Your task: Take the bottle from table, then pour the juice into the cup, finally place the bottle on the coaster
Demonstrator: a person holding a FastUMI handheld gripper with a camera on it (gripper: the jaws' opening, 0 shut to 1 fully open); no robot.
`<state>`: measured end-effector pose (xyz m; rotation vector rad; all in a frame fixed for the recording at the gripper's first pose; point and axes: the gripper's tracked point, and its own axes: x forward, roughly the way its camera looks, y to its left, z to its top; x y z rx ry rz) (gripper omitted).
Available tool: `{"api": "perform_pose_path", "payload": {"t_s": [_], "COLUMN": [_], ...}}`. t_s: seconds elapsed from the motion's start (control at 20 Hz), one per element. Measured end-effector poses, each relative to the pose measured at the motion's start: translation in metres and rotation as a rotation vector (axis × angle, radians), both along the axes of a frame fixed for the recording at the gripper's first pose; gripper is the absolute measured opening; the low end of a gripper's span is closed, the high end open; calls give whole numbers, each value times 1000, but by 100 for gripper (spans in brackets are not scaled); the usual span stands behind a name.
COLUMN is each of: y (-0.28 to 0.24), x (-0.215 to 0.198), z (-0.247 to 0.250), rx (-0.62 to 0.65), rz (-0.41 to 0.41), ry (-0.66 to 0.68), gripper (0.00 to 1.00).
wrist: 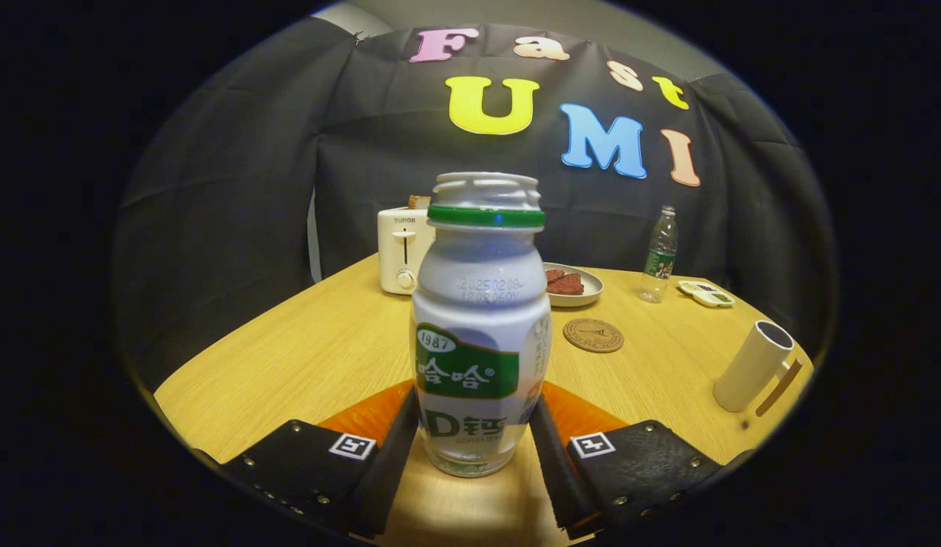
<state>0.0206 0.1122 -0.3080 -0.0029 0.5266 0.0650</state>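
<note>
Bottle (pixel 480 327): small white plastic drink bottle with green neck ring and green label, cap off, upright between the two black padded fingers (pixel 550 441). Both pads sit against its lower body, left and right, so the gripper (pixel 474 448) reads as clamped on it. Bottle base looks just off or barely on the light wood counter (pixel 303 357); cannot tell which. Handling guess: thin-walled, light, glossy label sleeve so likely a bit slippery, and it will flex if squeezed hard. Open mouth means any tilt spills, so keep it vertical until over the cup. Current hold is low on the body, below the label's middle; fine for lifting, but top-heavy if fairly full, so a tilt for pouring may let it pivot in the pads. Mid-body grip would be steadier. Relative to the bottle: round brown cork coaster (pixel 593 335) beyond it and slightly right; white cylindrical cup (pixel 753 366) with side handle well off to the right, near the counter edge. Behind the bottle to the left, a white toaster (pixel 403 249); just behind on the right, a pale plate (pixel 584 292) with dark red slices; further right, a clear water bottle (pixel 658 254). Path to the cup looks unobstructed.
</note>
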Motion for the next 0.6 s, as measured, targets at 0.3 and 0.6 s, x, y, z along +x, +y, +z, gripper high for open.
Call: {"api": "perform_pose_path", "payload": {"t_s": [0.3, 0.6], "y": [-10, -50], "x": [7, 20], "z": [25, 59], "rx": [54, 193], "rz": [-63, -204], "ry": [-19, -61], "gripper": [76, 76]}}
